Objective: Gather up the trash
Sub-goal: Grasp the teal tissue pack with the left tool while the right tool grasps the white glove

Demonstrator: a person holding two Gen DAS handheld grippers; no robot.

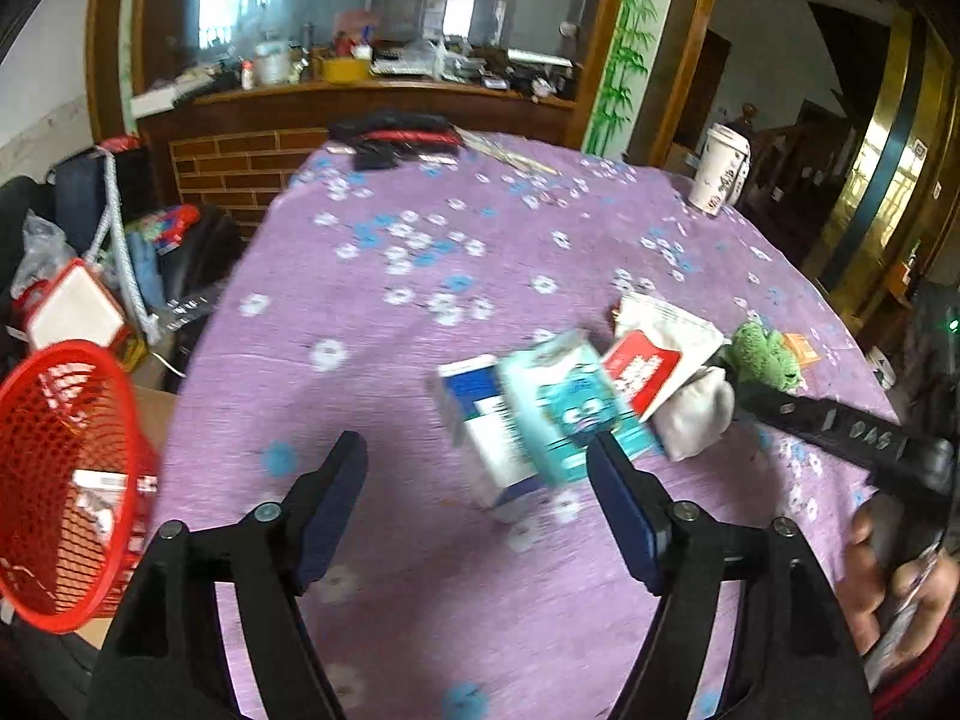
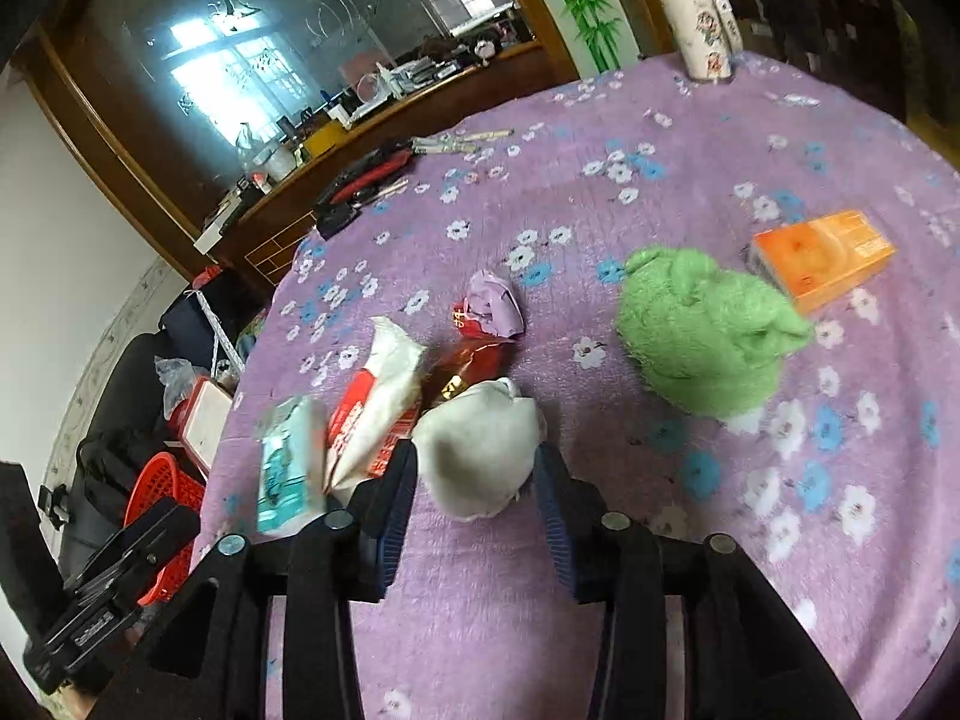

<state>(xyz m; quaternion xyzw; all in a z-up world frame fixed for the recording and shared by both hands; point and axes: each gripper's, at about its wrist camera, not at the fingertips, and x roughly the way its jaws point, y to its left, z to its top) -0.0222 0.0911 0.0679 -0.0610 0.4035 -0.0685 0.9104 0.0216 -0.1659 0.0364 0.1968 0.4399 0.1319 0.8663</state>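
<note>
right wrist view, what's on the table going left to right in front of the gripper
teal carton → red and white packet → white crumpled wad → green plush toy → orange box

Round table under a fuzzy purple cloth (image 2: 690,138) printed with small white and blue flowers; red plastic mesh basket (image 1: 57,480) beside it; tall white paper cup (image 2: 696,18) with a floral print. Teal and white carton (image 1: 564,414) bearing a cartoon face, blue and white box (image 1: 480,420), white packet with a red panel (image 2: 378,402), crumpled off-white wad (image 2: 480,450), red foil wrapper (image 2: 474,354), lilac crumpled paper (image 2: 495,303). Fluffy green cloth (image 2: 702,330); orange box (image 2: 822,255); black grippers with dark blue pads (image 1: 624,516).
</note>
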